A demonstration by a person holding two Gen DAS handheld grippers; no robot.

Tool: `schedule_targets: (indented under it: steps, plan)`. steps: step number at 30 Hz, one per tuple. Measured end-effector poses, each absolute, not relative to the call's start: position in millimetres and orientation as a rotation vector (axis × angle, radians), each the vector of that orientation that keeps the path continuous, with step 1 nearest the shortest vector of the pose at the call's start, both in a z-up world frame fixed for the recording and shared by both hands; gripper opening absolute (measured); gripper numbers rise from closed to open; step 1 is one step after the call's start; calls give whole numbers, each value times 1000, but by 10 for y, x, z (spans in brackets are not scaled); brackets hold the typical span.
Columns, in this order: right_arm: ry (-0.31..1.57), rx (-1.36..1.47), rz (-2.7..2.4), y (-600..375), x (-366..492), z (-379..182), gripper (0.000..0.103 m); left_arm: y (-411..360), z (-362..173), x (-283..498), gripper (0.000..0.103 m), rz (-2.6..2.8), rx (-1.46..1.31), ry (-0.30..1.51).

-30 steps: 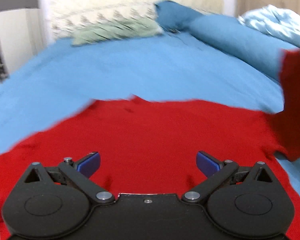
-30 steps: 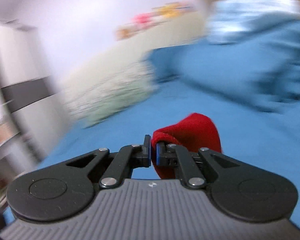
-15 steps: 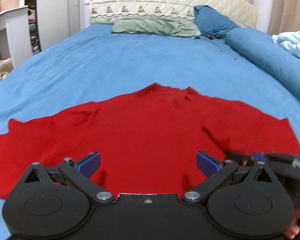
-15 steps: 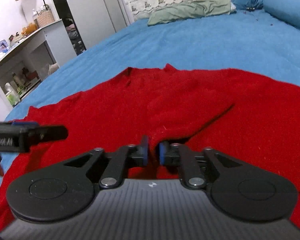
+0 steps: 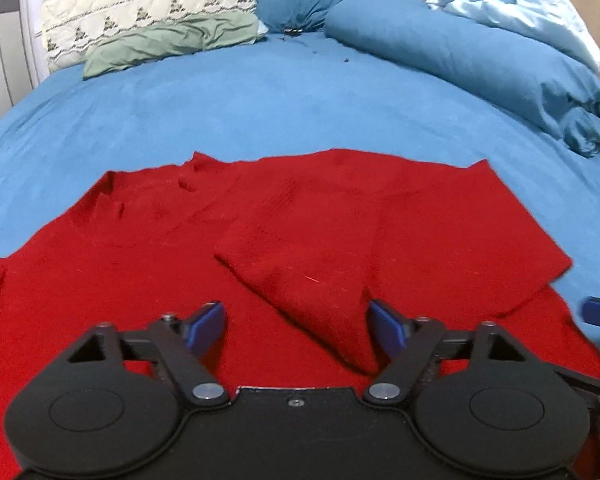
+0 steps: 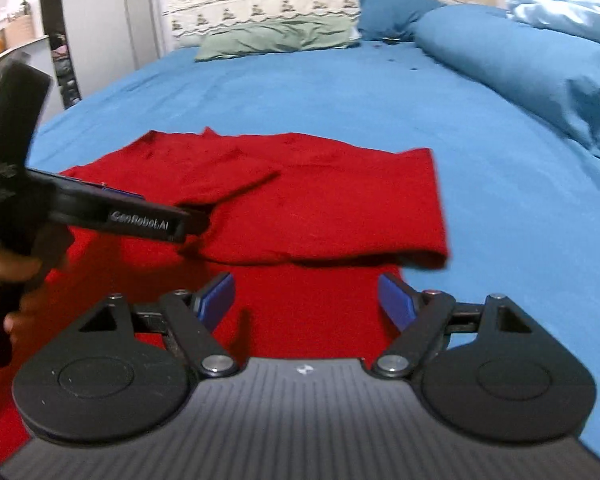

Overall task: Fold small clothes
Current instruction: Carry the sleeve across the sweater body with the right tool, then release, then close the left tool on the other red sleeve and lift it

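A red knit garment [image 5: 140,272] lies spread on the blue bed sheet [image 5: 260,112]. Its right side, with the sleeve [image 5: 300,264], is folded over onto the body. My left gripper [image 5: 296,326] is open and empty, low over the garment, with the folded sleeve's tip between its fingers. My right gripper [image 6: 306,298] is open and empty over the garment's [image 6: 340,208] near right edge. The left gripper's body [image 6: 100,212] shows in the right wrist view, at the left over the cloth.
A green pillow [image 5: 172,42], a dark blue pillow [image 5: 296,0] and a rolled blue duvet [image 5: 480,60] lie at the bed's head and right side. A light blue blanket [image 5: 512,4] lies behind. A wardrobe and shelf [image 6: 80,32] stand left of the bed.
My right gripper carried the right sleeve over onto the garment's body, let go and opened. It has drawn back to the near right edge. The left gripper stayed open.
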State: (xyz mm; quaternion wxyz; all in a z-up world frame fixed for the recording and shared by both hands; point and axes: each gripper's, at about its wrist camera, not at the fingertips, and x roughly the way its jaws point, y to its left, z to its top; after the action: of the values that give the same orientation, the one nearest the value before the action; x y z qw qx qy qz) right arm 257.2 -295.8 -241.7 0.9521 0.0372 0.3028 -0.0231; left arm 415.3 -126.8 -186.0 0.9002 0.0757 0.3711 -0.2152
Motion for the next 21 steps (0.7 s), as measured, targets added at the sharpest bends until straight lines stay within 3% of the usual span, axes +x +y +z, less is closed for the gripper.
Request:
schedule_targets:
  steps: [4, 18, 21]
  plan:
    - [629, 97, -100, -3079, 2621, -2489, 94, -1131, -1855, 4255, 68, -390, 58, 774]
    - [637, 172, -203, -3328, 2663, -2569, 94, -427, -1854, 4093, 68, -280, -303, 722]
    - [634, 182, -205, -3338, 2662, -2567, 94, -261, -1902, 4071, 60, -256, -426, 721]
